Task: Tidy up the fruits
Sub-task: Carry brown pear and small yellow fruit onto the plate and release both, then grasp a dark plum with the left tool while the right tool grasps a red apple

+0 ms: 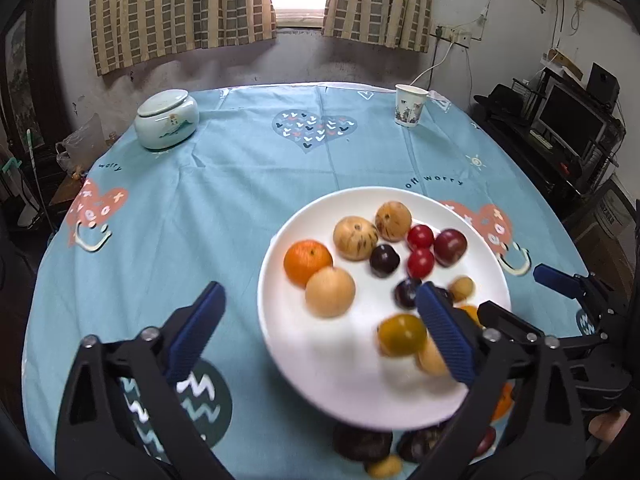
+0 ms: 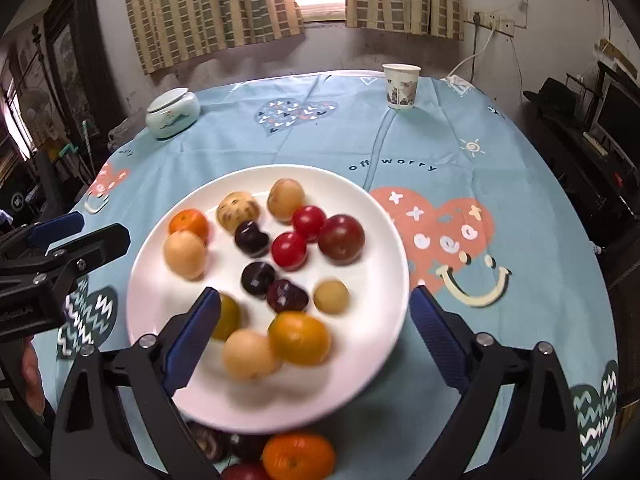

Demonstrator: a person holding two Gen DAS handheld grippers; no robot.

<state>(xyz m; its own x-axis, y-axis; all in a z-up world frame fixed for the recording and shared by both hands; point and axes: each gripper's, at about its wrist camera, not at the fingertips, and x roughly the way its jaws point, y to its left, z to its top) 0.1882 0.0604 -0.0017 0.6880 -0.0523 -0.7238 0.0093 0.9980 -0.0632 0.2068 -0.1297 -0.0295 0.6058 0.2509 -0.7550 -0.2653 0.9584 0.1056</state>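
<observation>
A white plate on the blue tablecloth holds several fruits: oranges, pale round fruits, red tomatoes, dark plums and a red plum. More fruits lie on the cloth by the plate's near edge. My left gripper is open and empty, its right finger over the plate's near fruits. My right gripper is open and empty, straddling the plate's near half.
A lidded ceramic jar stands at the far left and a paper cup at the far right. The round table's edge falls off on both sides. A dark shelf with a monitor stands to the right.
</observation>
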